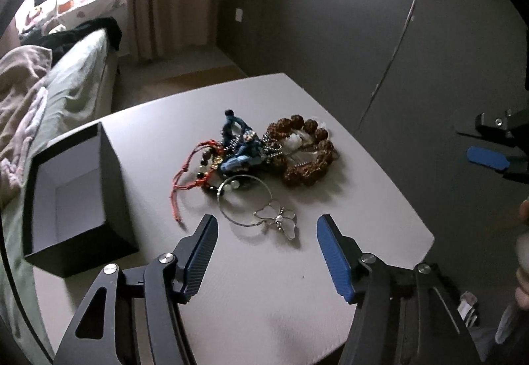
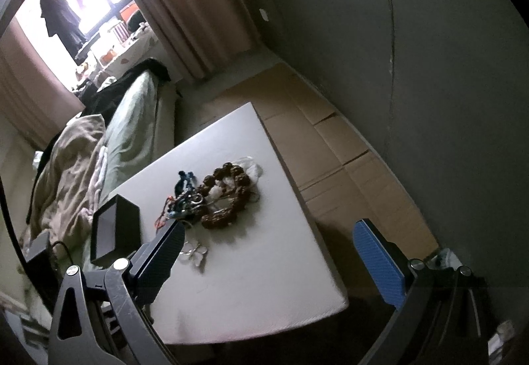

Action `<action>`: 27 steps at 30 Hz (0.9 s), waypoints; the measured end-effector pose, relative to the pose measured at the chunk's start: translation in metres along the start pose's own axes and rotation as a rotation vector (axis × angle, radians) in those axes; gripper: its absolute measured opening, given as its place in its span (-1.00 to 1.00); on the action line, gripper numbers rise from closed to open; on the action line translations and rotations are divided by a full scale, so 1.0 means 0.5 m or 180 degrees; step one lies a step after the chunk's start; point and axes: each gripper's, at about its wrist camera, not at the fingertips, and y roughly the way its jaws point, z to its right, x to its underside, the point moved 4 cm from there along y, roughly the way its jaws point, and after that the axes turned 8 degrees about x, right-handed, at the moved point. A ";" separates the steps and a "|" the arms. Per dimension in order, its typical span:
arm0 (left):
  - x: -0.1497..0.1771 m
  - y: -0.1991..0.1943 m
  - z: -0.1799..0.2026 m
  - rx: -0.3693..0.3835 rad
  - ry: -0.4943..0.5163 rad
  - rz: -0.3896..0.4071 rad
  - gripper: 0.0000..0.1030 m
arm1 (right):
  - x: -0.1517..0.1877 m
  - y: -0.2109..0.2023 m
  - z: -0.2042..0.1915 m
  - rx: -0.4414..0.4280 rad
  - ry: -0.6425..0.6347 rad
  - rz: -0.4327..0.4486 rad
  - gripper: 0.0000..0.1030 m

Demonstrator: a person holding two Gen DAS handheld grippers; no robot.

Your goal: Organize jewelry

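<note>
Left tongs [image 1: 267,226] spread wide, empty, hovering low over white tabletop [image 1: 251,299]. Butterfly pendant [image 1: 279,221] on silver hoop [image 1: 243,200] lies just ahead, between the fingertips. Behind it the jewelry pile [image 1: 254,153]: red cord bracelet [image 1: 195,166], blue piece [image 1: 241,147], brown bead bracelet [image 1: 307,150] on the right. Open black box [image 1: 76,196] left of pile. Right tongs [image 2: 267,233] also wide open, empty, off the tabletop's right edge, well apart from pile [image 2: 215,200]

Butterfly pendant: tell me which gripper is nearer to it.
Left. The left gripper hangs open just short of the butterfly pendant; the right gripper, also open, is off past the table's right edge.
</note>
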 end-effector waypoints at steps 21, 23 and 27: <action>-0.010 0.103 -0.027 0.0040 -0.0072 -0.0398 -0.53 | -0.039 0.045 -0.002 0.0021 0.0002 -0.0099 1.00; -0.012 0.093 -0.040 0.0159 -0.0213 -0.0398 -0.57 | -0.037 0.047 -0.008 0.0024 -0.0021 -0.0120 1.00; -0.013 0.057 -0.052 0.0151 -0.0212 -0.0304 -0.57 | -0.034 0.056 -0.027 0.0013 -0.0071 -0.0148 1.00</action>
